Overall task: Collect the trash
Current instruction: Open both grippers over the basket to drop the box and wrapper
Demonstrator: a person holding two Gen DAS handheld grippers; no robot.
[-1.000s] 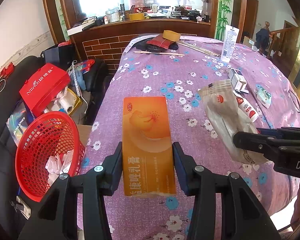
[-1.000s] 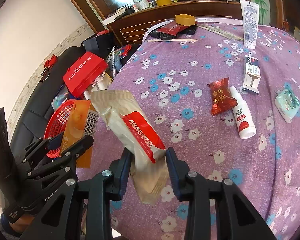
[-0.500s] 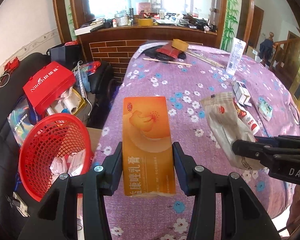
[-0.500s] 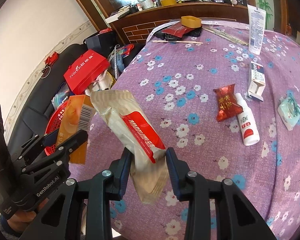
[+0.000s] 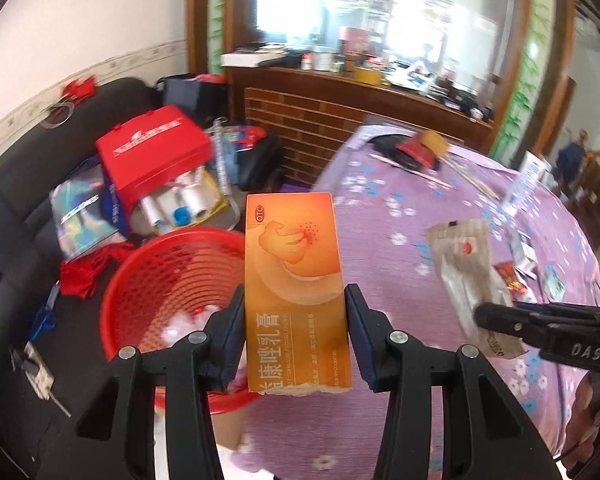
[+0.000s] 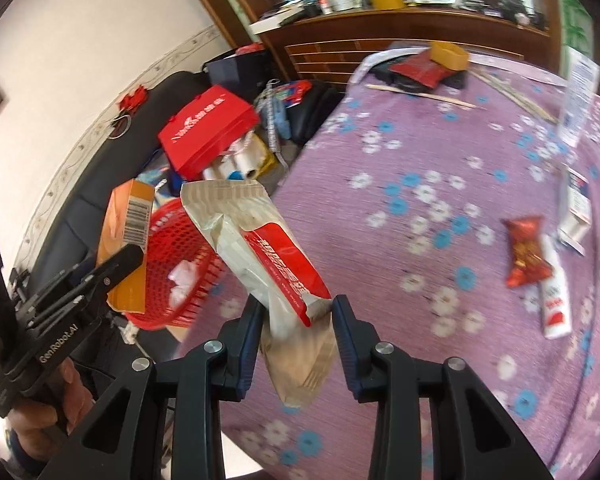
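My left gripper (image 5: 296, 340) is shut on an orange ointment box (image 5: 294, 280) and holds it in the air at the table's left edge, beside the red mesh basket (image 5: 140, 276). The box also shows in the right wrist view (image 6: 126, 240). My right gripper (image 6: 296, 320) is shut on a beige and red wrapper (image 6: 268, 248), held above the table edge; it shows in the left wrist view too (image 5: 468, 268). The basket (image 6: 180, 248) holds white crumpled paper and stands on the black sofa below.
On the purple flowered tablecloth (image 6: 420, 160) lie a red snack packet (image 6: 526, 252), a white bottle (image 6: 556, 304), a small carton (image 6: 578, 204), a white tube (image 6: 580, 92) and chopsticks. A red bag (image 6: 208, 128) and clutter sit on the sofa behind the basket.
Both grippers have swung left with their loads, off the table and toward the red basket, which now fills more of both views.
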